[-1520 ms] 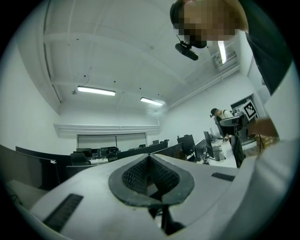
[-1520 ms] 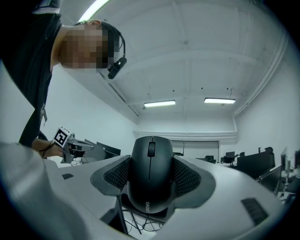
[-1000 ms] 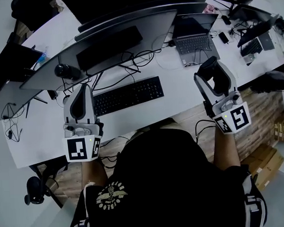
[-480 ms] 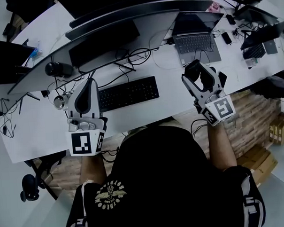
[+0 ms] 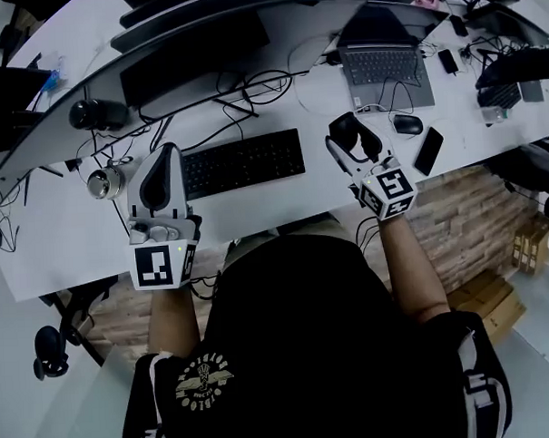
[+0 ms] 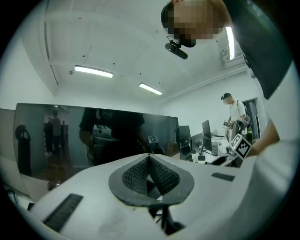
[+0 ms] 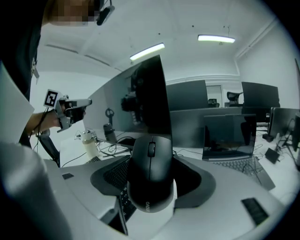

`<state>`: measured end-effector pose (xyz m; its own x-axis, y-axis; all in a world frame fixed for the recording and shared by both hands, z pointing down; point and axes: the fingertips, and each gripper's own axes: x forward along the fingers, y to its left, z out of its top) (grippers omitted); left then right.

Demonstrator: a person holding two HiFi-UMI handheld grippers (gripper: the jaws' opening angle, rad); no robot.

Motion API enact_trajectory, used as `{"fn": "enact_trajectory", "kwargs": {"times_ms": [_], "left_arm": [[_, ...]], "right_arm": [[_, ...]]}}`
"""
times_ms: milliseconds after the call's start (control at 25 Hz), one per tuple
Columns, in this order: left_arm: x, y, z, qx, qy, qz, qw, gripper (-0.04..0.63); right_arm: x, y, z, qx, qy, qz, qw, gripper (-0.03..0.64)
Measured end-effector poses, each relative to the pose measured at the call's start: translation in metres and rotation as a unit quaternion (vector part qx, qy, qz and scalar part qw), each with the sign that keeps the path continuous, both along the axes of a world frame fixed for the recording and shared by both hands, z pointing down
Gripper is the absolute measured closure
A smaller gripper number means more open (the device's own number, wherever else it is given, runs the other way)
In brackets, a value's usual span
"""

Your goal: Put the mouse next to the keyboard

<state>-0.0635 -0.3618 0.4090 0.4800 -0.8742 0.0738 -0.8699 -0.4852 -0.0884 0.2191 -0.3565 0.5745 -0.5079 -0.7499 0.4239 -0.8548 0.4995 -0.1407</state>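
1. Mouse: black, clamped between the jaws of the right gripper. It is carried just to the right of the keyboard, nose toward it, and is not yet set down on the desk.
2. Left gripper: jaws pressed together with nothing between them, poised at the keyboard's left end and idle.
3. Second mouse and phone: lying on the desk farther right of the keyboard, beyond the carried mouse.
4. Cables: a loose tangle on the far side of the keyboard.
5. Risk, slip: the jaws hold a rounded, smooth shell, so tilting on the way down could let it slide out and drop.
6. Risk, placement: releasing too far right of the keyboard would leave it among the second mouse and phone, not clearly beside the keyboard.
7. Risk, collision: coming in too close could nudge the keyboard's right end.
8. Risk, edge: the free space right of the keyboard runs near the desk's front edge, so an early release there could send the mouse off.
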Motion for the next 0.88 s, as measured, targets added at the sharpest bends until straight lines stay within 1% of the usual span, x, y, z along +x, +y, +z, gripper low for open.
{"fn": "enact_trajectory", "kwargs": {"times_ms": [200, 360, 480, 560, 640, 720, 840, 880], "left_arm": [[-0.001, 0.003, 0.015, -0.005, -0.009, 0.0, 0.9999, 0.592], [0.002, 0.006, 0.019, -0.003, -0.049, 0.015, 0.9987, 0.592], [-0.002, 0.009, 0.026, -0.011, -0.064, 0.017, 0.9978, 0.592], [-0.006, 0.01, 0.033, -0.019, -0.066, 0.014, 0.9975, 0.592], [-0.011, 0.013, 0.034, -0.025, -0.056, 0.007, 0.9981, 0.592], [-0.014, 0.017, 0.033, -0.03, -0.056, 0.004, 0.9979, 0.593], [-0.019, 0.023, 0.029, -0.032, -0.065, 0.0, 0.9974, 0.592], [-0.022, 0.025, 0.027, -0.03, -0.063, -0.005, 0.9976, 0.592]], "right_arm": [[-0.003, 0.001, 0.045, -0.037, 0.012, 0.006, 0.999, 0.333], [-0.005, 0.004, 0.08, -0.069, 0.018, 0.013, 0.997, 0.333], [-0.007, 0.007, 0.109, -0.104, 0.017, 0.022, 0.994, 0.333], [-0.005, 0.011, 0.13, -0.129, 0.03, 0.027, 0.991, 0.333], [-0.003, 0.015, 0.15, -0.158, 0.043, 0.035, 0.986, 0.332], [-0.001, 0.019, 0.165, -0.184, 0.056, 0.044, 0.98, 0.333], [-0.001, 0.021, 0.182, -0.21, 0.078, 0.057, 0.973, 0.333], [-0.001, 0.021, 0.186, -0.215, 0.084, 0.061, 0.971, 0.332]]}}
